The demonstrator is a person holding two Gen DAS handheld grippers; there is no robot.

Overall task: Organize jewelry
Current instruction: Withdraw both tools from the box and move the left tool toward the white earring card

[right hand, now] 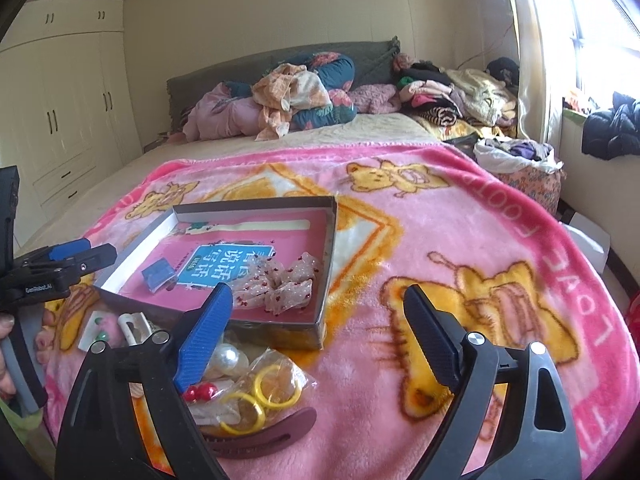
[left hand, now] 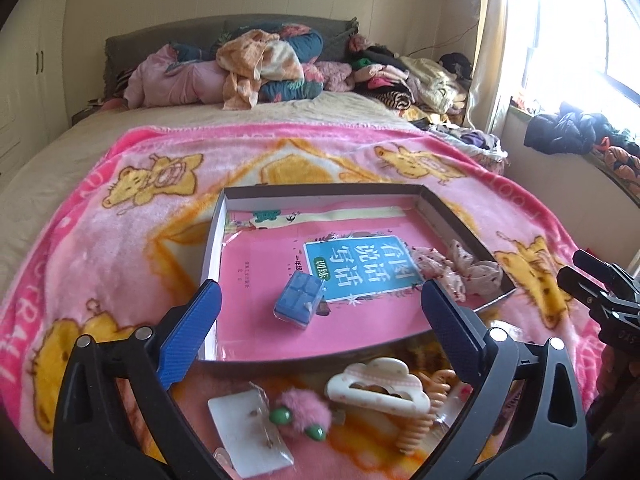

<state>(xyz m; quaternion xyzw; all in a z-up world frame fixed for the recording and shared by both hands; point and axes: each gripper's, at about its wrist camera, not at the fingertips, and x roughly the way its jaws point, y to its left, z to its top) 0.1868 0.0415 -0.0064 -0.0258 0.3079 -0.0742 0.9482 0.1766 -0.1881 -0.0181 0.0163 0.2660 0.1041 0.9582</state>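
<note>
A shallow cardboard tray [left hand: 212, 240] [right hand: 330, 240] lies on the pink blanket with a pink book inside. In it are a small blue box [left hand: 298, 300] [right hand: 158, 274] and a dotted fabric scrunchie [left hand: 472, 268] [right hand: 280, 284]. My left gripper [left hand: 320, 300] is open and empty, hovering over the tray's near edge. Below it lie a white claw clip [left hand: 376, 388], a pink fluffy clip [left hand: 304, 408] and a card with earrings [left hand: 244, 428]. My right gripper [right hand: 320, 308] is open and empty, right of the tray. Near it lie pearls [right hand: 226, 358], yellow rings in a bag [right hand: 276, 390], red beads [right hand: 200, 392] and a maroon hair clip [right hand: 260, 436].
The pink bear blanket [right hand: 480, 260] covers the bed's near half. Piles of clothes and bedding [left hand: 256, 64] sit at the headboard. A wardrobe [right hand: 68, 112] stands on the left, a window [right hand: 592, 20] on the right with dark clothes on the sill.
</note>
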